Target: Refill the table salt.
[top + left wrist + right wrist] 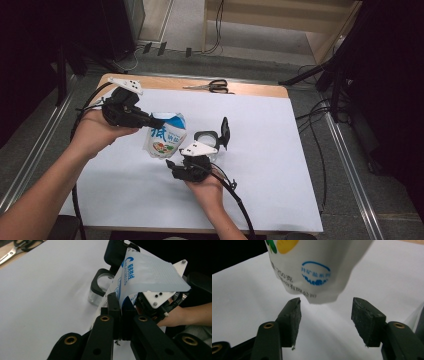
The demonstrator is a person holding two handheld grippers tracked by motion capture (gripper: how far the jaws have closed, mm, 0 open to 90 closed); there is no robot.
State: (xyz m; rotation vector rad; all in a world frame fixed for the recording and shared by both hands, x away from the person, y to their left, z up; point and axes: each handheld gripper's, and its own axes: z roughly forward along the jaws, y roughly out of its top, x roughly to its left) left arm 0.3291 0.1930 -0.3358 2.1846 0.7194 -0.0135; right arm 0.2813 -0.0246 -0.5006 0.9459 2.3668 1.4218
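**Pouch hung above spread right tongs**

My left tongs [150,120] pinch the pouch [165,137] by its top seal, long axis hanging down off the counter [280,165]. My right tongs [325,315], spread empty, wait just under its bottom edge, beside the open jar [207,140].
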